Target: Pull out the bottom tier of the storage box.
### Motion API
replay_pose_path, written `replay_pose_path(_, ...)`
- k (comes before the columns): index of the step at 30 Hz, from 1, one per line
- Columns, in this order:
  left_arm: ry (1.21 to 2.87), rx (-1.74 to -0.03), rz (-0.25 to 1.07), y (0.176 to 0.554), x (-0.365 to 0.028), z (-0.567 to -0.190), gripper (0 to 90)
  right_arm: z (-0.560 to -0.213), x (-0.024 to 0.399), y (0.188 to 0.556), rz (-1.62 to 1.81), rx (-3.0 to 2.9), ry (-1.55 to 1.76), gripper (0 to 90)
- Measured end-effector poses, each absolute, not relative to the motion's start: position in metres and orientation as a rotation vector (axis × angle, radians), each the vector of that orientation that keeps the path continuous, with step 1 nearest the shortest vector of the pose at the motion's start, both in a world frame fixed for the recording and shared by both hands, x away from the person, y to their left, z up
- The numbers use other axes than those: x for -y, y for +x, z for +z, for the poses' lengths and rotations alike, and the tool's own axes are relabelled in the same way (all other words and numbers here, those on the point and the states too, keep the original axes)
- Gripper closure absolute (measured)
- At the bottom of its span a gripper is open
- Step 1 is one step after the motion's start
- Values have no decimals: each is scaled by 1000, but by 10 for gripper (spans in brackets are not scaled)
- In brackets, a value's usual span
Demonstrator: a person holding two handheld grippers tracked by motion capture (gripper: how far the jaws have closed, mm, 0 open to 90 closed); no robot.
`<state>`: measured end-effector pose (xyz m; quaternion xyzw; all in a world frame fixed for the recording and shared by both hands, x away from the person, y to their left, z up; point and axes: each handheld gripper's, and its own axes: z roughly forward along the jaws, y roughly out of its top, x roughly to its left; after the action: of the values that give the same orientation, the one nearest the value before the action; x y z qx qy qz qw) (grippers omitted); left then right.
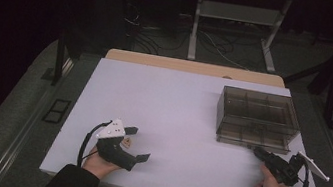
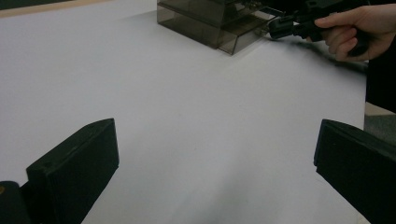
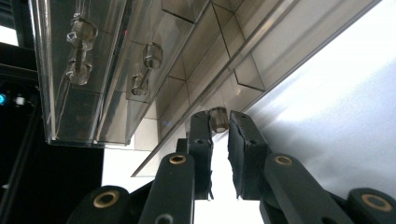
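Drawer knob [image 3: 218, 118] on the smoky plastic drawer box [image 1: 256, 119] at the counter's [image 1: 175, 120] far right is pinched by the right gripper [image 3: 218, 122], which should pull straight and slow, while the left gripper [image 1: 138, 145] rests spread wide.

Left hand-held gripper [image 1: 139, 144] agape, right [image 3: 218, 122] pinched.
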<state>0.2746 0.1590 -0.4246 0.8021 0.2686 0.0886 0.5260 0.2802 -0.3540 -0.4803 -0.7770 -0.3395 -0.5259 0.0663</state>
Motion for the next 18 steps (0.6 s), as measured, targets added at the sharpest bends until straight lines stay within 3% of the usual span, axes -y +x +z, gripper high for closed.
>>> replay_pose_path(18, 1921, -645, 215, 275, -159, -425, 0, -451, 349, 277, -1645, 1330, -2300, 753)
